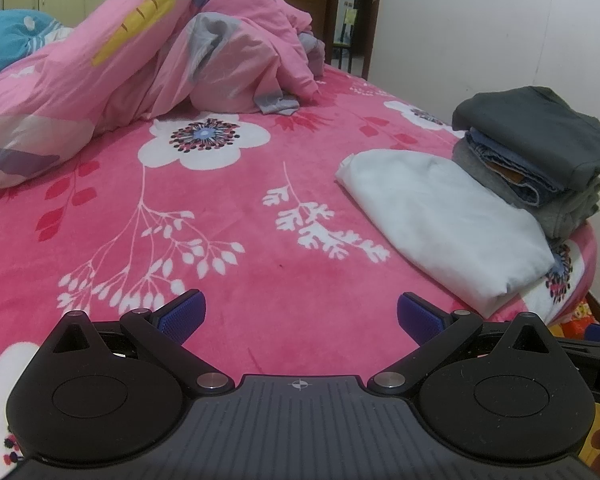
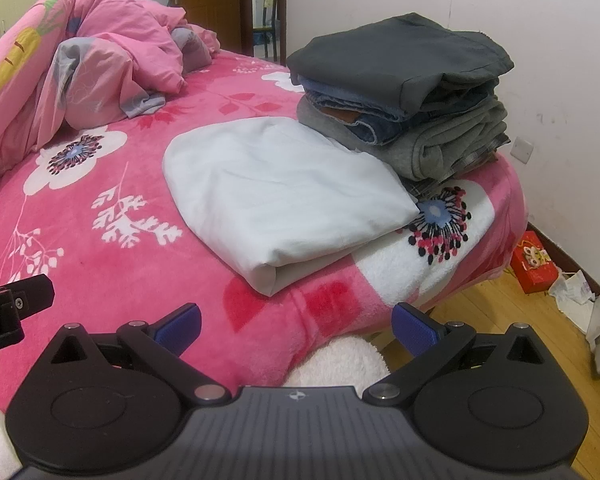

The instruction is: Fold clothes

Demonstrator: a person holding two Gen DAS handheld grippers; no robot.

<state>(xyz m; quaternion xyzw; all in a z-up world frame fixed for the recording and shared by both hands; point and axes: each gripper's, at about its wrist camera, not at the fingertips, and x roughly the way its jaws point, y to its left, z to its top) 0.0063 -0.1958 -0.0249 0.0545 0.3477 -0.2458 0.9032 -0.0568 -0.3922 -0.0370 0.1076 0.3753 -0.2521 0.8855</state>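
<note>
Left wrist view: the left tongs (image 1: 301, 314) hang wide open over the bed (image 1: 236, 240), blue pads (image 1: 182, 314) apart and holding nothing. Beyond them and to the right, a folded white cloth (image 1: 444, 220) lies flat on the bed, near its edge. Just behind the cloth stands a stack (image 1: 540, 160) of folded clothes, dark grey on top, denim in the middle, lighter grey below. Farther back, left of the cloth, a pink quilt (image 1: 140, 60) lies crumpled.

From the right wrist, the right tongs (image 2: 296, 322) are equally wide open and empty, at the bed's edge. The cloth (image 2: 276, 192) lies just ahead of them, its far corner touching the stack (image 2: 412, 92). Right of the cloth, down on the floor, a red box (image 2: 534, 262) sits by the wall.
</note>
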